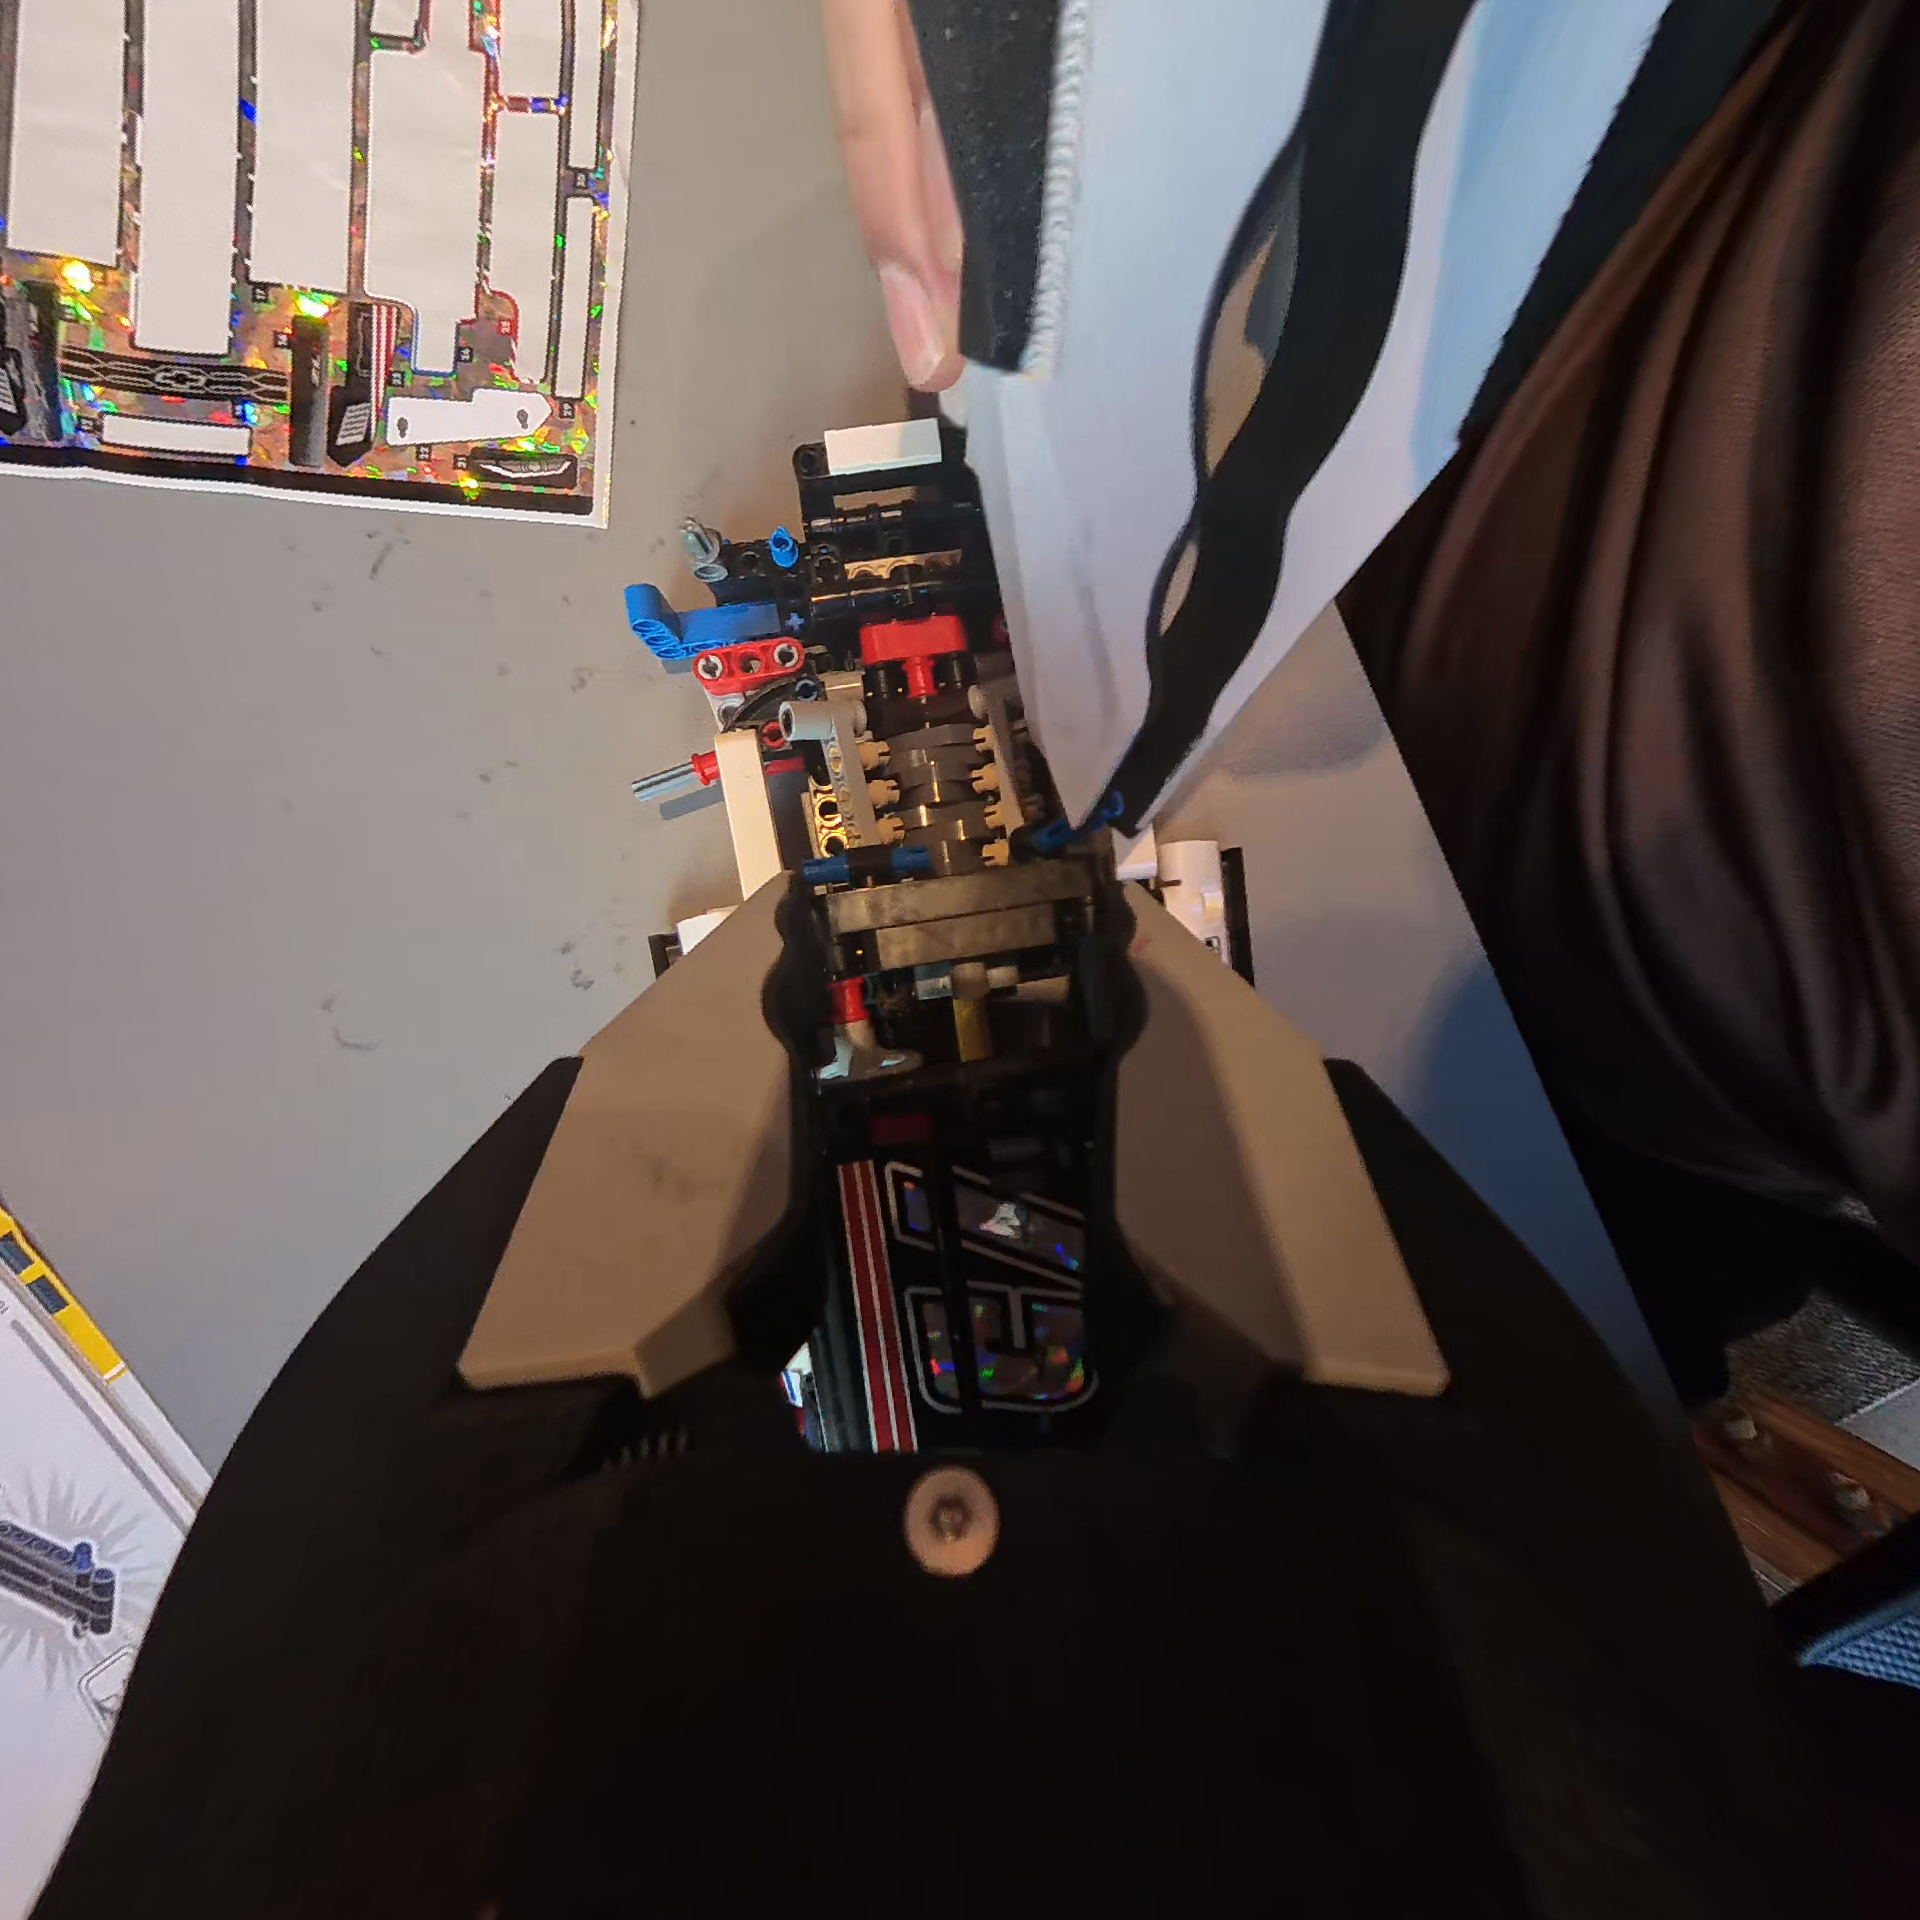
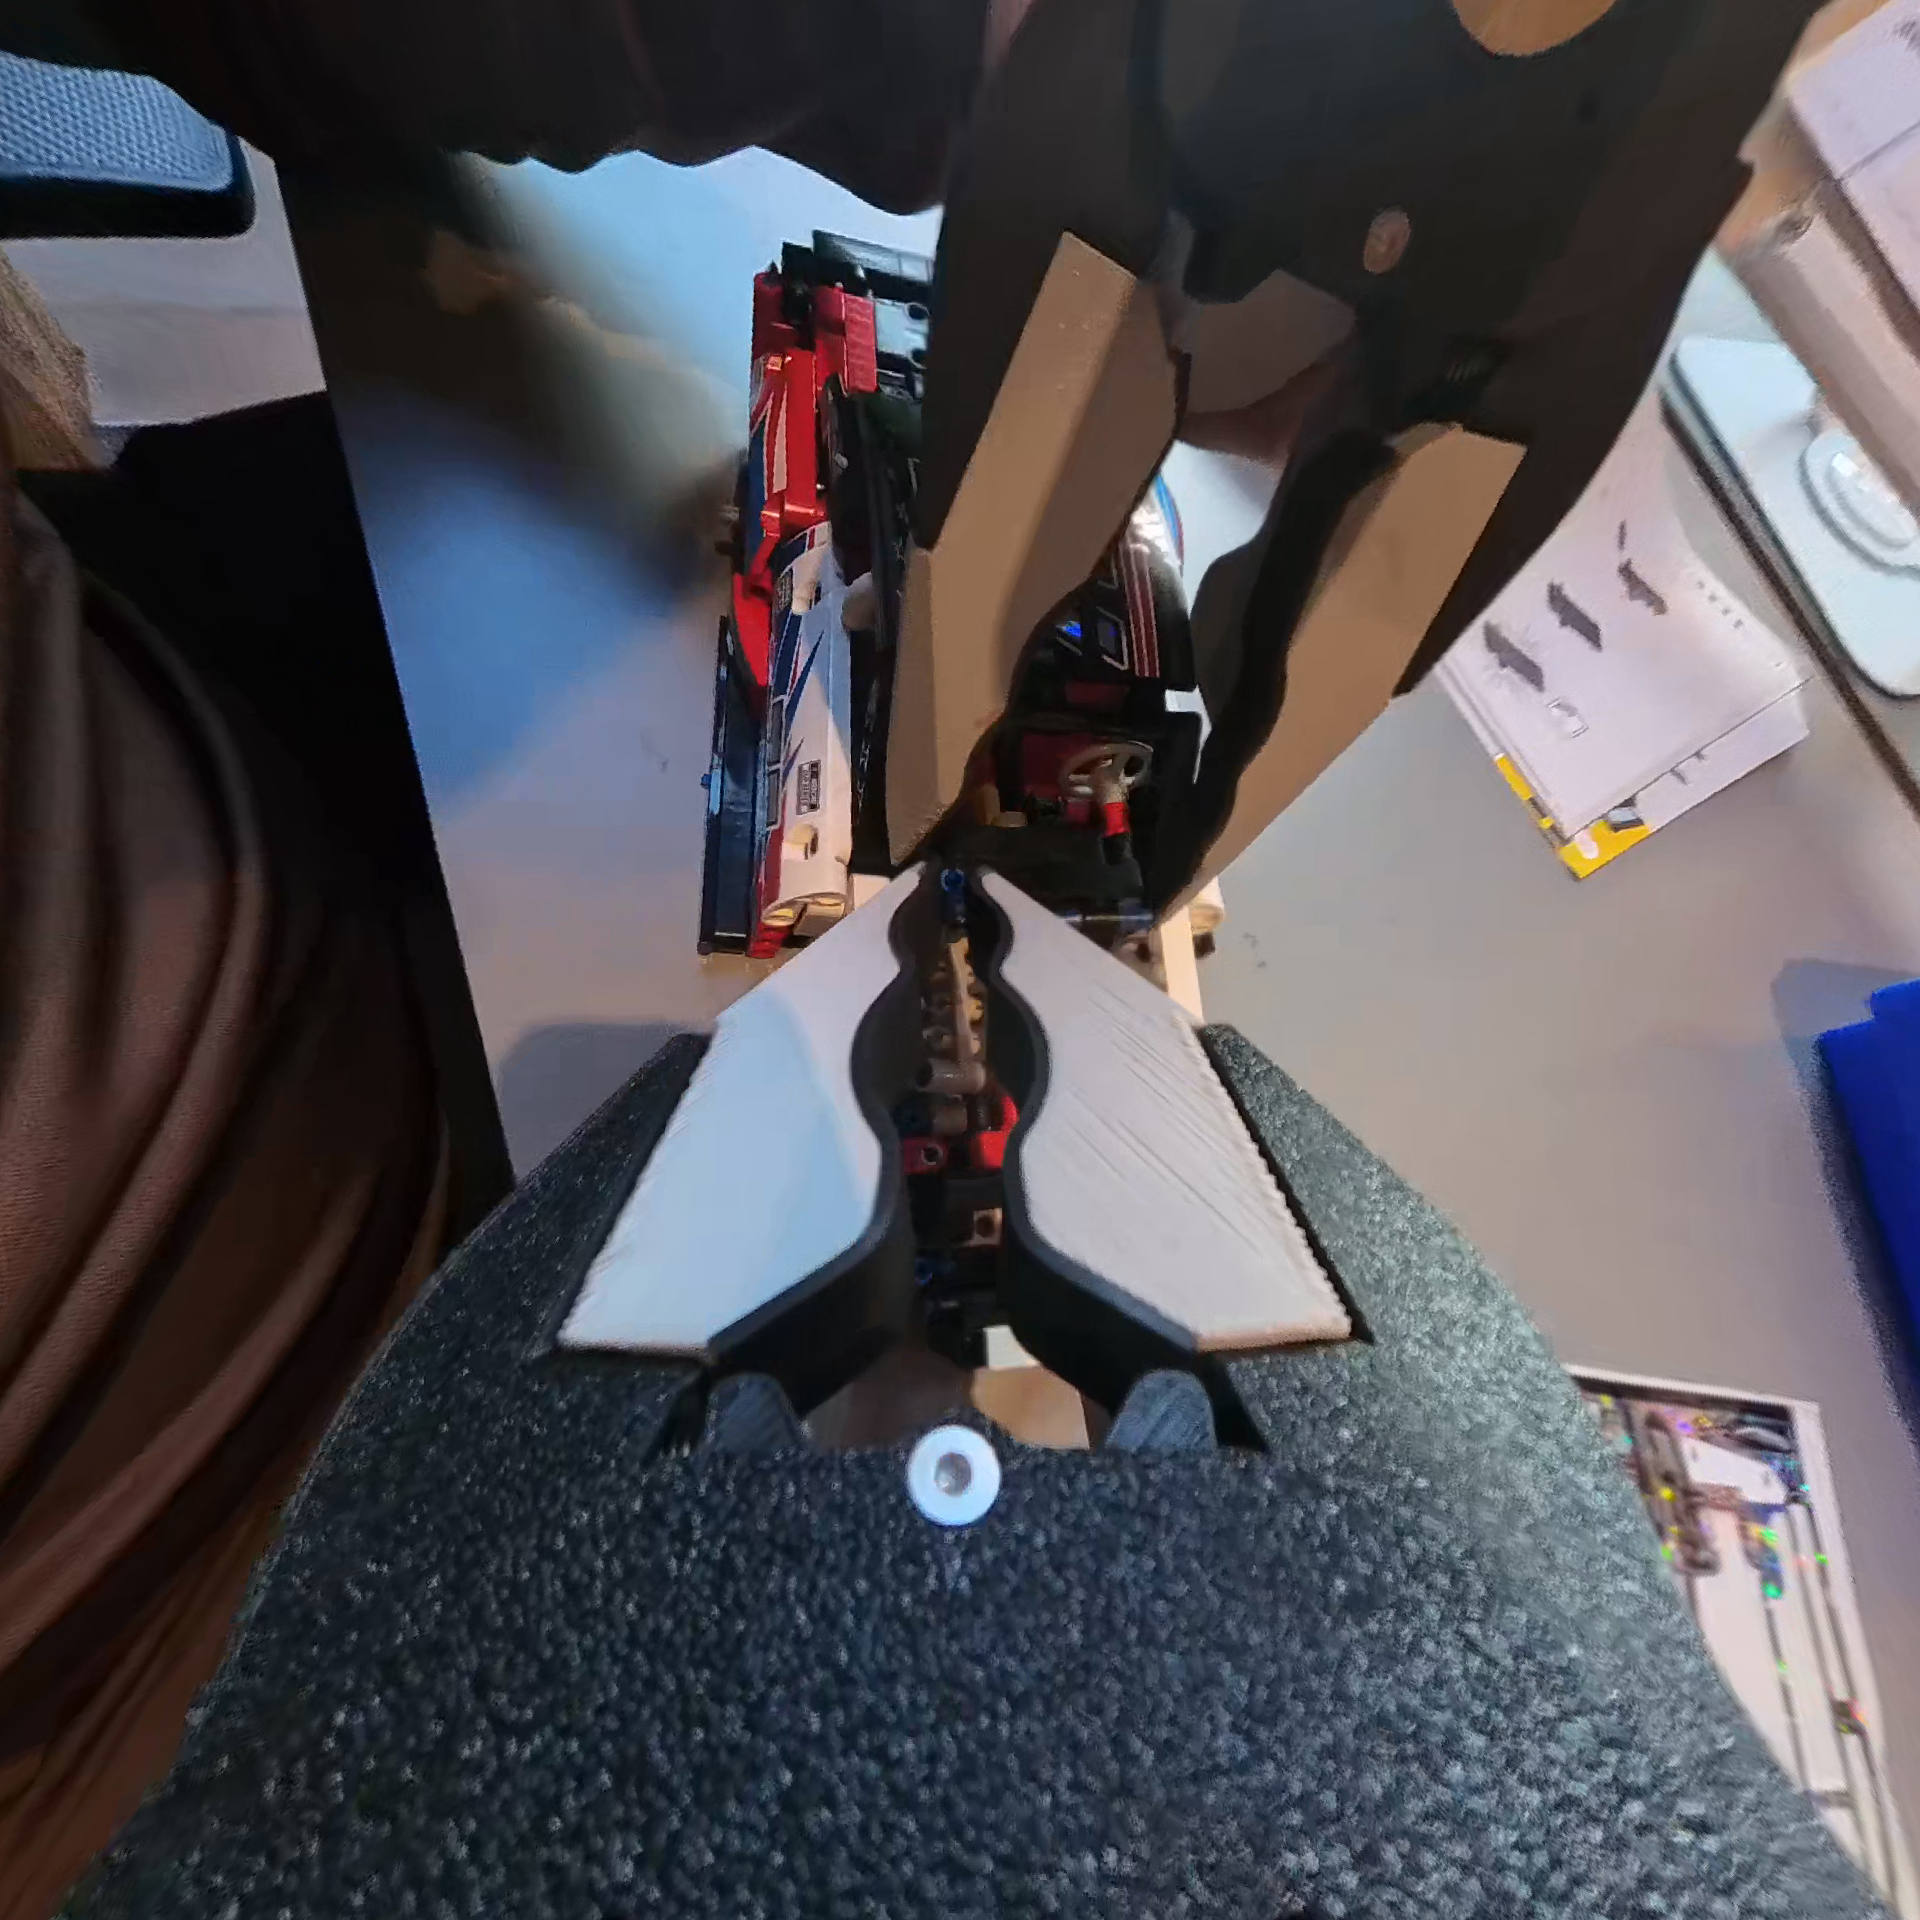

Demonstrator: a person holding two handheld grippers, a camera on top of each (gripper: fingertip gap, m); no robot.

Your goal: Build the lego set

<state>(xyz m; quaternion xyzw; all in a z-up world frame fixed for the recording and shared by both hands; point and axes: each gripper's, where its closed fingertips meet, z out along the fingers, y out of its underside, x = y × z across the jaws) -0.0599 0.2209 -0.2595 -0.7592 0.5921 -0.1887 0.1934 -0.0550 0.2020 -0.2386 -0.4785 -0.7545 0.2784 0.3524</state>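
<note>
Left wrist view, left to right: instruction booklet with yellow edge [image 1: 62,1455] at the bottom-left corner, lying on the grey surface [image 1: 312,779]. Holographic sticker sheet [image 1: 301,239] top-left, most of its stickers already peeled off. Centre: the partly built black Lego Technic car chassis [image 1: 894,748], with blue, red and tan pins exposed along the engine section. Left gripper [image 1: 951,997] is clamped across the chassis' black cockpit end, one tan finger on each side. A black hood panel carrying a red-striped holographic sticker sits between the fingers nearer the camera; it has lettering, not transcribed. A person's finger [image 1: 904,208] and brown clothing are on the right.

Right wrist view: finished red, white and blue Lego car [image 2: 790,665] lies left of centre on the surface, beside the chassis. Right gripper [image 2: 956,894] has its tips nearly together on a small blue pin [image 2: 951,883] at the chassis' edge, just beside the left gripper's fingers. Booklet pages are on the right, and the sticker sheet is bottom-right.
</note>
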